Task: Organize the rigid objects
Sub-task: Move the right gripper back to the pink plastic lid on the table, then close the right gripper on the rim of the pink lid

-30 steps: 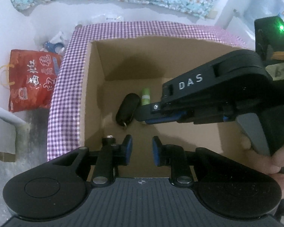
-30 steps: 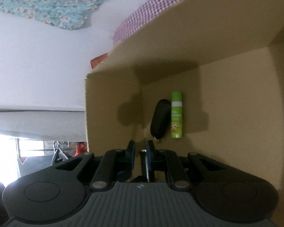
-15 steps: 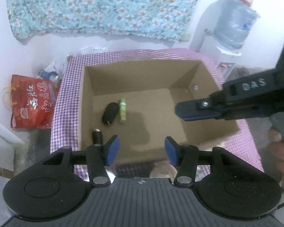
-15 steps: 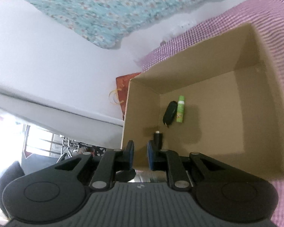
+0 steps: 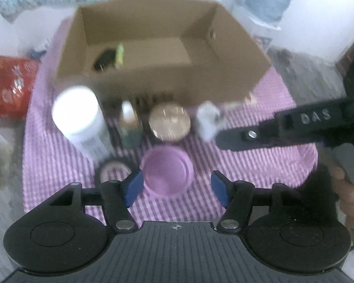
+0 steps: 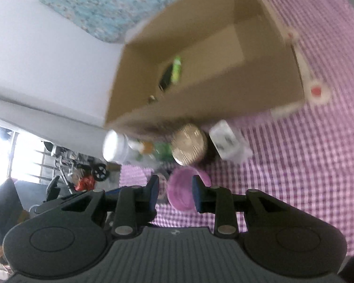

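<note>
Jars, bottles and a purple bowl (image 5: 166,170) wait on the checked cloth (image 5: 247,165) just outside the cardboard box (image 5: 158,80), which holds a green tube (image 5: 119,55) and a dark case (image 5: 103,61). Left gripper (image 5: 175,188) and right gripper (image 6: 175,192) hang over the bowl, jaws opening, nothing held, seemingly ready for the next pick.

A: Surface?
B: Table under a purple checked cloth (image 5: 236,165).
A: On it?
B: Open cardboard box (image 5: 177,82) at the far side. Before it, a row: white jar (image 5: 76,114), small bottle (image 5: 129,120), gold-lidded tin (image 5: 170,122), white block (image 5: 208,120). Nearer: purple bowl (image 5: 167,171), tape roll (image 5: 113,168) just left of it.
</note>
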Action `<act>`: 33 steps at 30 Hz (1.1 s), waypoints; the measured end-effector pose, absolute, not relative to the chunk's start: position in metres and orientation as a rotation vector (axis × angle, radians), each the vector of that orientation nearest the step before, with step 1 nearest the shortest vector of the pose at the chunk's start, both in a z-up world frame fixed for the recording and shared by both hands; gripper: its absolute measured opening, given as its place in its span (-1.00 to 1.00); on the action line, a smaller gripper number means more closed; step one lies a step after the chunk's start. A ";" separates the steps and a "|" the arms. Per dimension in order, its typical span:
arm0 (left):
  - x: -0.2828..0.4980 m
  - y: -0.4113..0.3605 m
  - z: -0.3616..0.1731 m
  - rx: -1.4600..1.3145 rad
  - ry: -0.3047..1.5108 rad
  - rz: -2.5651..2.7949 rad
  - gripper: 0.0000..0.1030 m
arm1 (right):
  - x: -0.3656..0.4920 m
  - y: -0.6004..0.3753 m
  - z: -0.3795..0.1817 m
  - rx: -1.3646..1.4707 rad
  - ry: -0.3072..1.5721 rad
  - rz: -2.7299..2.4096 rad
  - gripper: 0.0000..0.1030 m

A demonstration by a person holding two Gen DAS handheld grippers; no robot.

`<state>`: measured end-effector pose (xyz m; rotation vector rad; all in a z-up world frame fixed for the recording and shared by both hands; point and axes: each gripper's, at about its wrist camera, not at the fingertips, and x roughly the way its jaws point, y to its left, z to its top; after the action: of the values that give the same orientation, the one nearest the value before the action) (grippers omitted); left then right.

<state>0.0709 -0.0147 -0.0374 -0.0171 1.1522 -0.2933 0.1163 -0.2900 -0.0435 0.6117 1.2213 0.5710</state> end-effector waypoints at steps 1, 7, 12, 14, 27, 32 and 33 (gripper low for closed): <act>0.070 -0.016 -0.044 -0.013 1.168 -0.298 0.26 | 0.117 -0.287 -0.050 0.611 1.235 0.568 -0.38; 0.072 -0.023 -0.076 0.025 1.231 -0.304 0.27 | 0.119 -0.266 -0.073 0.544 1.281 0.567 -0.38; 0.075 -0.028 -0.089 0.029 1.246 -0.295 0.27 | 0.126 -0.248 -0.084 0.470 1.303 0.555 -0.39; 0.076 -0.031 -0.091 0.033 1.246 -0.296 0.27 | 0.128 -0.242 -0.087 0.438 1.310 0.550 -0.44; 0.086 -0.050 -0.092 0.063 1.223 -0.294 0.28 | 0.127 -0.251 -0.102 0.401 1.346 0.520 -0.77; 0.082 -0.069 -0.096 0.072 1.216 -0.348 0.28 | 0.124 -0.272 -0.101 0.422 1.349 0.485 -0.78; 0.081 -0.074 -0.096 0.079 1.212 -0.367 0.28 | 0.123 -0.276 -0.101 0.427 1.350 0.476 -0.78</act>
<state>0.0814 -0.0744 -0.0963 0.0790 1.2123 -0.3672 0.1234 -0.2765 -0.1005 0.4270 1.3501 0.4760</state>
